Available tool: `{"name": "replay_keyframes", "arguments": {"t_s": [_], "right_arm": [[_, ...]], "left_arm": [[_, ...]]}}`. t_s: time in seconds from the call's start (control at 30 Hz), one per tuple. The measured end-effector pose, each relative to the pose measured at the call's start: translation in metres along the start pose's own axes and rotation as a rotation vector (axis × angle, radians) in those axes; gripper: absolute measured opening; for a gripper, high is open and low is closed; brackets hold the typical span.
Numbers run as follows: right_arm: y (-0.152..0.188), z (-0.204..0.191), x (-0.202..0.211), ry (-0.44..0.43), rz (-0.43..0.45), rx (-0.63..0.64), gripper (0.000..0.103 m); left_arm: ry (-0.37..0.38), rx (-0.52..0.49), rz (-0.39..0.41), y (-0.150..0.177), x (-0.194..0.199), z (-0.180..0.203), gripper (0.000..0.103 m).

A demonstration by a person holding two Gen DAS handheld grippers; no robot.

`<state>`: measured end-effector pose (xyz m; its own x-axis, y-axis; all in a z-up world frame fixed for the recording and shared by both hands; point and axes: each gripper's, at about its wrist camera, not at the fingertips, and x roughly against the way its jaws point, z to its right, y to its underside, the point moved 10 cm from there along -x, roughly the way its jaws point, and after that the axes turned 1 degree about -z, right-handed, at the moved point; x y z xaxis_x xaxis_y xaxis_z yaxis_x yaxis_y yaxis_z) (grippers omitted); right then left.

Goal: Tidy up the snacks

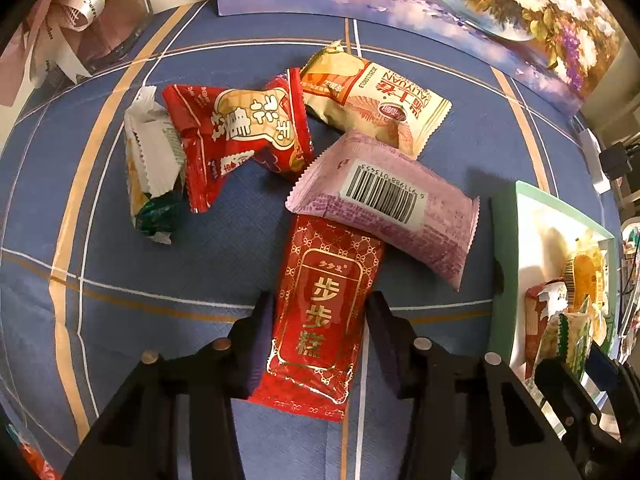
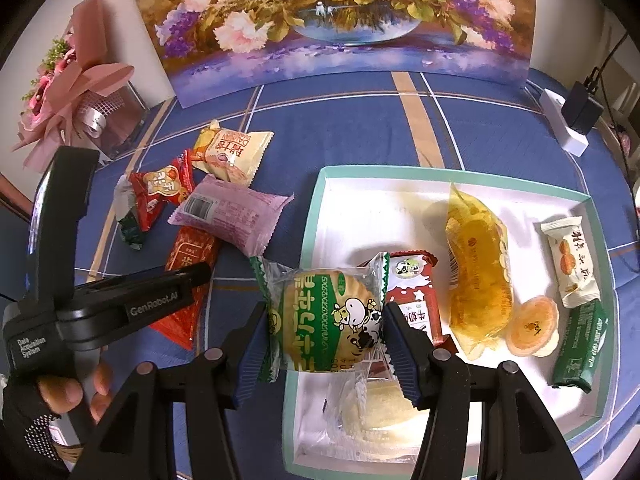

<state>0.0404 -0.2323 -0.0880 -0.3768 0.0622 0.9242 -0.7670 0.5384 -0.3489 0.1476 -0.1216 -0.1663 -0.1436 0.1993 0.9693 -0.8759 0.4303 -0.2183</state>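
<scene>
My left gripper (image 1: pixel 318 320) has its fingers on both sides of a long red snack packet (image 1: pixel 320 316) lying on the blue cloth; they sit at its edges, and contact is unclear. My right gripper (image 2: pixel 324 320) is shut on a green-and-white cow-print cake packet (image 2: pixel 326 320), held above the left edge of the white tray (image 2: pixel 360 200). Loose on the cloth lie a pink barcode packet (image 1: pixel 384 204), a red peanut-print packet (image 1: pixel 240 136), a cream packet (image 1: pixel 376 100) and a white-green packet (image 1: pixel 152 172). The left gripper's body (image 2: pixel 120 300) shows in the right wrist view.
The tray holds a yellow cake bag (image 2: pixel 476 276), a red milk packet (image 2: pixel 416 300), a small orange cup (image 2: pixel 534 326), a white packet (image 2: pixel 572 264), a green bar (image 2: pixel 580 348) and a clear-wrapped white cake (image 2: pixel 376 412). A flower painting (image 2: pixel 340 16), a pink bouquet (image 2: pixel 76 92) and a power strip (image 2: pixel 564 124) line the back.
</scene>
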Motion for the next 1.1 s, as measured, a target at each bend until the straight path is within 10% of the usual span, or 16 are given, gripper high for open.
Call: {"name": "replay_keyframes", "arguments": {"t_s": [1.1], "right_arm": [[0.009, 0.034, 0.058, 0.032, 0.077, -0.049, 0.059]], "left_arm": [[0.095, -0.011, 0.147, 0.029, 0.095, 0.059, 0.048]]}}
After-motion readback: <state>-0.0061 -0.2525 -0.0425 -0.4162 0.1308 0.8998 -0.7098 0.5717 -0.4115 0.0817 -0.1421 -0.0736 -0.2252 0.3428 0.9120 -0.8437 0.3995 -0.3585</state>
